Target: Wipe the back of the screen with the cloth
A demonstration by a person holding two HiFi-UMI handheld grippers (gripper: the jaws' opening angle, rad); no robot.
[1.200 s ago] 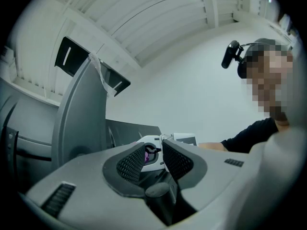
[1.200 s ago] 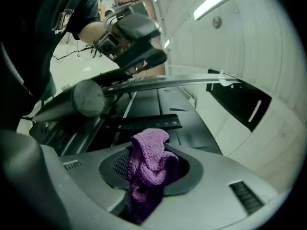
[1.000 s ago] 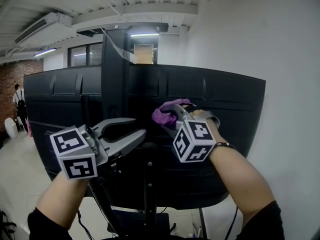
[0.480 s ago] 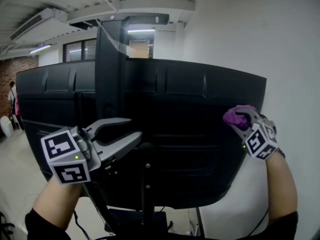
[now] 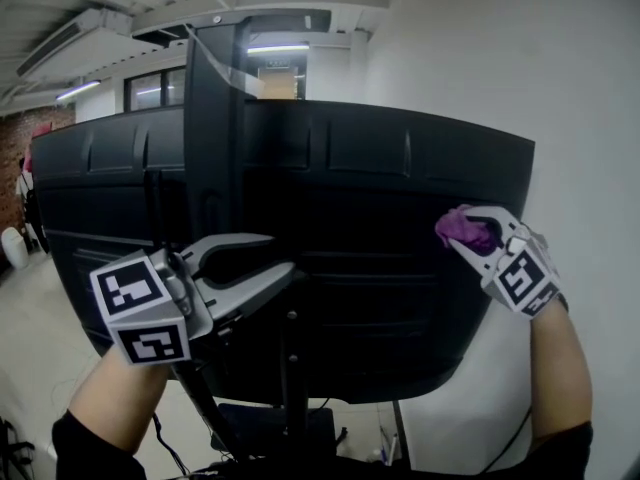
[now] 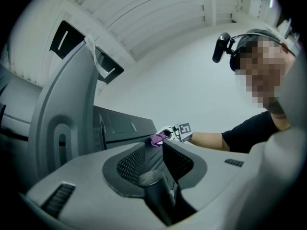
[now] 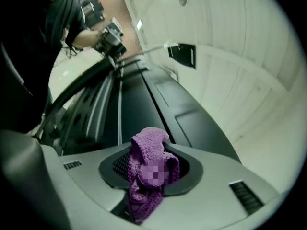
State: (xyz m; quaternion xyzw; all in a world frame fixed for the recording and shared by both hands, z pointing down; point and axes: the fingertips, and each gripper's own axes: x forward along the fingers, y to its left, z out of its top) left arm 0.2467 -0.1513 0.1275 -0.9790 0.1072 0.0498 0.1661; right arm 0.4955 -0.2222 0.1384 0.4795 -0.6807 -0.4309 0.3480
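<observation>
Right-hand tongs are pinching a bunched purple cloth, holding it at the right edge of the screen, about halfway up its back. Left-hand tongs are gripping a thin dark post just under the screen's middle, jaws drawn close around it. The screen is showing its black, ribbed back to the head view, with its long axis running left to right and dipping slightly toward the right. An upright black column is standing against its left half, rising above the top edge. Each tool's cube is showing black-and-white square markers.
</observation>
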